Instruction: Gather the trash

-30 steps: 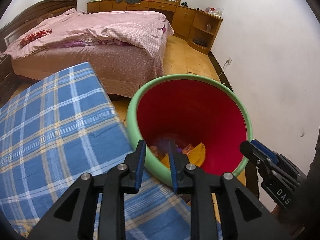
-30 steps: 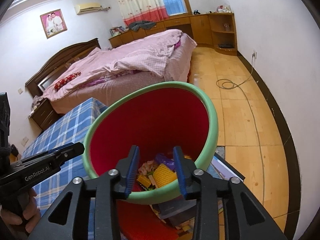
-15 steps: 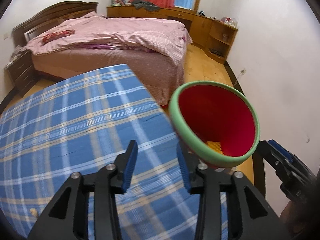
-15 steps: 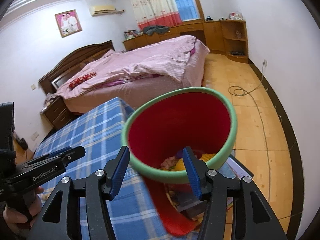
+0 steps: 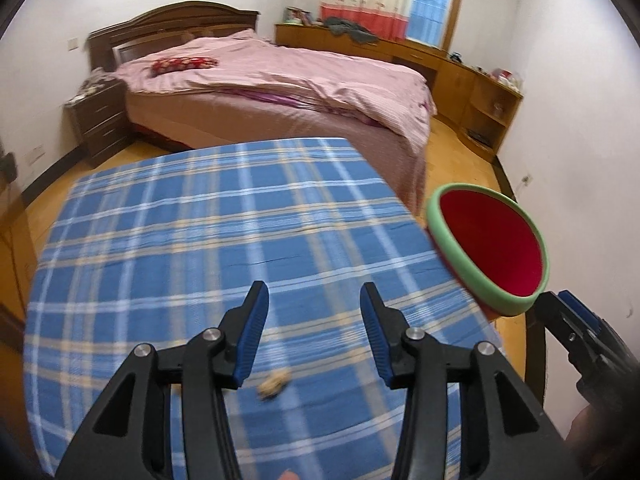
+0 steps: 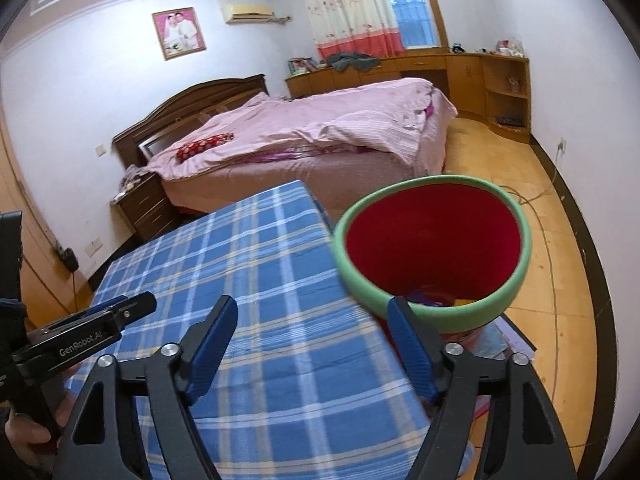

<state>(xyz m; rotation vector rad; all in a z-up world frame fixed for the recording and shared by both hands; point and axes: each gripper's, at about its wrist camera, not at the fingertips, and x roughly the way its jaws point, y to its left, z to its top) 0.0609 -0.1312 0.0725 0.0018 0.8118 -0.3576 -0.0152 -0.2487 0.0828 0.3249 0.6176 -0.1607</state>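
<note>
A red bin with a green rim (image 5: 486, 248) stands on the floor at the table's right edge; in the right wrist view the bin (image 6: 434, 248) holds some colourful scraps at its bottom. A small tan scrap (image 5: 273, 384) lies on the blue plaid tablecloth (image 5: 200, 240) below my left gripper (image 5: 312, 328), which is open and empty above the table. My right gripper (image 6: 312, 344) is open and empty, over the table's right edge next to the bin. Each gripper shows at the edge of the other's view.
A bed with pink bedding (image 5: 280, 88) stands beyond the table. A dark nightstand (image 5: 98, 120) is at its left. Wooden cabinets and shelves (image 5: 480, 96) line the far wall. A cable (image 6: 540, 200) lies on the wood floor by the right wall.
Both grippers drew back from the bin and swung left over the table. Both jaws opened wider. The tan scrap came into the left wrist view.
</note>
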